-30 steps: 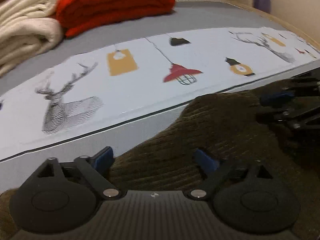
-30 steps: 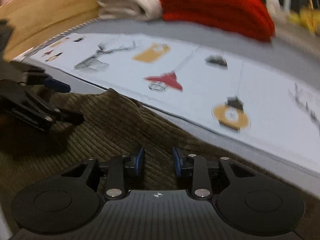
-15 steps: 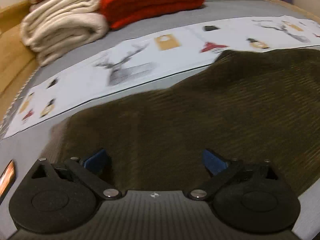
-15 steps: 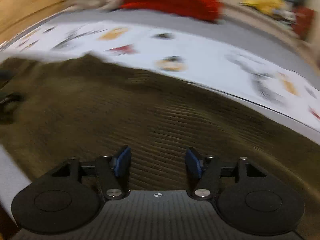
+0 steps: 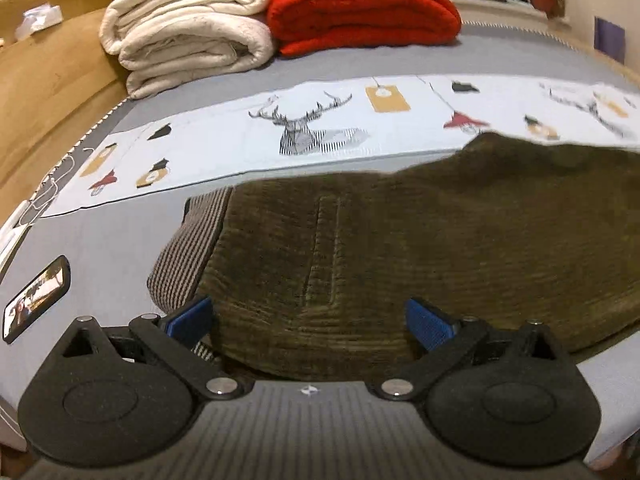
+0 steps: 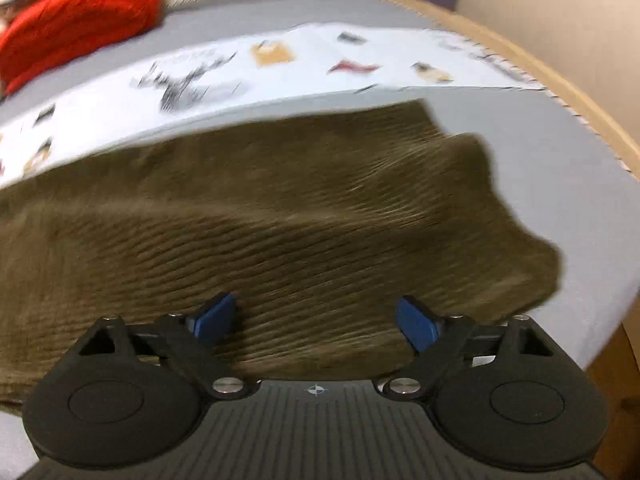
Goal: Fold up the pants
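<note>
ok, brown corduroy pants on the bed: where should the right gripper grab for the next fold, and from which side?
Probably the leg-end corner of the pants, approached from the bare grey sheet beyond it. There the cloth ends in a free, slightly rumpled edge near the bed's side, so one finger could slip under. The right gripper is opening, nothing pinched, above the flat middle, where there is no edge to catch.

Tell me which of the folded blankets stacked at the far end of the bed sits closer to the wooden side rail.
The cream blanket. In the left wrist view it lies right beside the wooden side rail; the red blanket sits on its other side, farther from the rail.
</note>
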`<move>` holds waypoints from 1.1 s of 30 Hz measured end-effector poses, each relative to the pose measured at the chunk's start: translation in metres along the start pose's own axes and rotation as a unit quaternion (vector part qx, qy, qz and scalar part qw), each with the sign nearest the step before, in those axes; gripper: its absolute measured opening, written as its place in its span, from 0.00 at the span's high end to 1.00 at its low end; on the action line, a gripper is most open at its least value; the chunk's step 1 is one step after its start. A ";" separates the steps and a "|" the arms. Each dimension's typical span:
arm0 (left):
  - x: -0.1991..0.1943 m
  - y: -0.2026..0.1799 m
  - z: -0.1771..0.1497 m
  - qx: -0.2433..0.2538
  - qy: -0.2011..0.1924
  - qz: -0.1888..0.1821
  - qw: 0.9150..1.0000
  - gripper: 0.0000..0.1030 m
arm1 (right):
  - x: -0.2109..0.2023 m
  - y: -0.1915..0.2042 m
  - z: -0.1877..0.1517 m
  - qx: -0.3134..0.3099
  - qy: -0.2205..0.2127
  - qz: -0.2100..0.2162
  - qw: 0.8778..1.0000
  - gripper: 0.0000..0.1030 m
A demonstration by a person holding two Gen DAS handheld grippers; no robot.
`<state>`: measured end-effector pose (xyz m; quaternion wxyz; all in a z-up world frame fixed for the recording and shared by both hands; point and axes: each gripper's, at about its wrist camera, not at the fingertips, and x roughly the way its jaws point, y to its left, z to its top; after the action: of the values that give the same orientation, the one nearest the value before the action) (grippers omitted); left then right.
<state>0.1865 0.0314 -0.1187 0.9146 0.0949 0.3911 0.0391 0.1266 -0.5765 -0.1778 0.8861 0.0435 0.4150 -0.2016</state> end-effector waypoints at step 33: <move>0.049 -0.093 0.021 0.090 0.029 0.013 0.995 0.00 | 0.001 -0.148 0.013 0.166 -0.130 0.059 0.976 0.33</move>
<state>0.2354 -0.0559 -0.1581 0.8899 0.1804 0.4185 0.0187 0.0788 -0.7158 -0.1567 0.9233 0.1882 0.2533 -0.2190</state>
